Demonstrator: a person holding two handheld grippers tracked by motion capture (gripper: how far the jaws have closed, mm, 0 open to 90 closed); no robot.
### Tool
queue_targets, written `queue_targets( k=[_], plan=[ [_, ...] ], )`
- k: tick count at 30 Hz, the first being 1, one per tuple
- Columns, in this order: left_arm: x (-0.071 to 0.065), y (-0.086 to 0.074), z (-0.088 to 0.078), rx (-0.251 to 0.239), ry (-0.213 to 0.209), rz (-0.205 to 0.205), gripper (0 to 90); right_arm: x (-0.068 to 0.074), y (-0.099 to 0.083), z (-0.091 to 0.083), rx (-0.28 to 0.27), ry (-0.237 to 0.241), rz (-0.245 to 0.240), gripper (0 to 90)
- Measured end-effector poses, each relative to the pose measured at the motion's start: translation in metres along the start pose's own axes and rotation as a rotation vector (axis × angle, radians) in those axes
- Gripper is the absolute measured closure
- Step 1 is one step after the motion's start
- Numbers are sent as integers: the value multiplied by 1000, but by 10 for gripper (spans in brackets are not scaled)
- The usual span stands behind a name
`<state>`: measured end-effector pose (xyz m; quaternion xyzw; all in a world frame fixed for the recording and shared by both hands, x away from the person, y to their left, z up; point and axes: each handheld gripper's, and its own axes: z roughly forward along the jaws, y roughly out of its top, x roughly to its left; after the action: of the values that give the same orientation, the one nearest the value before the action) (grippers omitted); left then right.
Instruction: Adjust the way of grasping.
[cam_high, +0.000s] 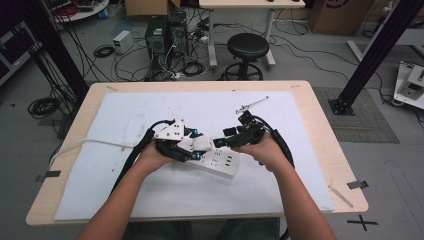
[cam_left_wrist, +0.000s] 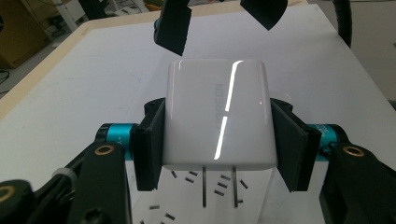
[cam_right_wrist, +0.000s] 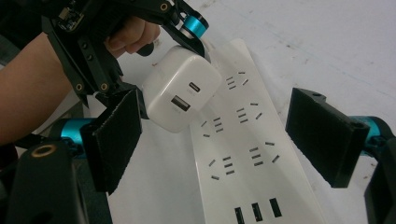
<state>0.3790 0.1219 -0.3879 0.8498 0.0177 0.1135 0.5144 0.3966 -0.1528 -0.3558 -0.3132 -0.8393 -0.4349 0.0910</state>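
Left tongs (cam_left_wrist: 217, 154) clamp the white charger (cam_left_wrist: 217, 116); right tongs (cam_right_wrist: 219, 140) gape wide, empty.

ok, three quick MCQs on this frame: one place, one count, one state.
1. Where is the charger?
A. between the left gripper's fingers
B. on the stool
C. lying on the mat

2. How many prongs does it have?
A. one
B. two
C. three

3. The right gripper is:
A. shut on the power strip
B. shut on the charger
C. open

Answers: 1 A, fingers press both its sides. 2 B, two blades hang below it. 3 C, a wide gap, nothing between its fingers.
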Motion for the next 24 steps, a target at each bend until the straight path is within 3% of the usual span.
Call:
queue_targets(
  k=[6,11,24],
  plan=[
    [-2,1,1,0,12,19,424,0,2,7,1,38,22,187],
    [-5,3,0,-2,31,60,424,-2,2,15,2,78,49,187],
    [-11,7,-3,-10,59,122,425,-3,5,29,-11,125,80,187]
  ],
)
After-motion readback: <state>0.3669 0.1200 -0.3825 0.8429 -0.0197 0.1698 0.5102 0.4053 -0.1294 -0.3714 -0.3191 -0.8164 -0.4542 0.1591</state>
